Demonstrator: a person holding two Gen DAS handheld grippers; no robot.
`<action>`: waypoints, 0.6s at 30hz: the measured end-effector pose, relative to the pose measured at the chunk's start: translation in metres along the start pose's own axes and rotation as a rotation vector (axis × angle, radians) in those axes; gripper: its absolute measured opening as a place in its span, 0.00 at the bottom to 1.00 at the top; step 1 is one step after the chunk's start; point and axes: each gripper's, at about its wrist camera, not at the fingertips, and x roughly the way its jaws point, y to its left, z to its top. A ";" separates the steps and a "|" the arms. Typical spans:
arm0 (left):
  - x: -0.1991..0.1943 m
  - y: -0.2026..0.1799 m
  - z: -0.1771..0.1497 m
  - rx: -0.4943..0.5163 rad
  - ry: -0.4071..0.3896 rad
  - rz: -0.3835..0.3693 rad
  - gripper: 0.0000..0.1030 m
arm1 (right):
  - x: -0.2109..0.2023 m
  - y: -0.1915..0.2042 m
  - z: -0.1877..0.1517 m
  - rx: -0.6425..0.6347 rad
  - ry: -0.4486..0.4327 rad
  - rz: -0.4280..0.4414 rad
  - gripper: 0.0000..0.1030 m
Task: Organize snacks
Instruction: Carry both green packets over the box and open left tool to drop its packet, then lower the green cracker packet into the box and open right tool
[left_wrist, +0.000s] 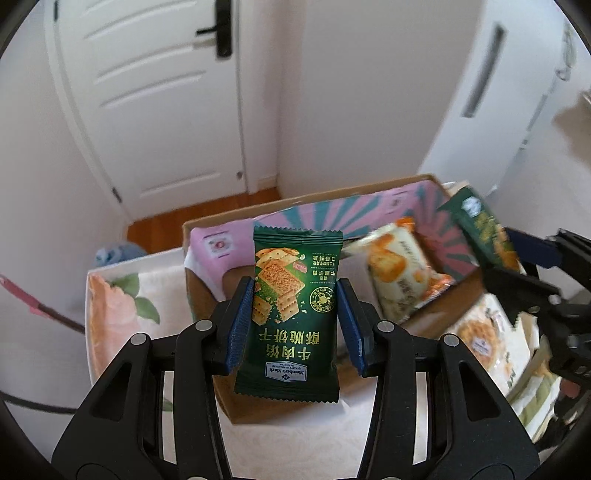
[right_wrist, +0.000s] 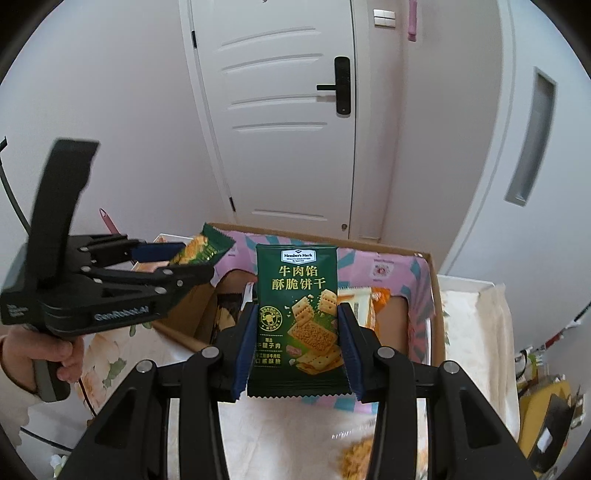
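Note:
My left gripper (left_wrist: 295, 291) is shut on a green cracker packet (left_wrist: 291, 314), held upside down above the near wall of a cardboard box (left_wrist: 258, 410) with a pink lining. My right gripper (right_wrist: 297, 314) is shut on a second green cracker packet (right_wrist: 301, 317), held upright over the box (right_wrist: 437, 306). In the left wrist view the right gripper (left_wrist: 517, 254) shows at the right edge with its green packet (left_wrist: 480, 225). In the right wrist view the left gripper (right_wrist: 173, 258) shows at the left with its packet (right_wrist: 207, 247). A white and orange packet (left_wrist: 400, 280) lies in the box.
The box sits on a floral cloth (left_wrist: 118, 306) over a table. More white snack packets (left_wrist: 495, 350) lie on the cloth to the right of the box. A white door (right_wrist: 284, 110) and wood floor (left_wrist: 207, 218) lie behind. A yellow and black object (right_wrist: 550, 417) sits at far right.

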 end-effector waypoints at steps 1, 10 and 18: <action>0.005 0.003 0.002 -0.011 0.009 0.001 0.40 | 0.003 -0.002 0.003 -0.001 0.001 0.007 0.38; 0.024 0.003 0.005 -0.006 0.018 0.072 0.99 | 0.028 -0.012 0.023 -0.024 0.024 0.045 0.38; 0.001 -0.001 -0.003 0.031 -0.032 0.108 1.00 | 0.035 -0.017 0.028 -0.027 0.042 0.067 0.38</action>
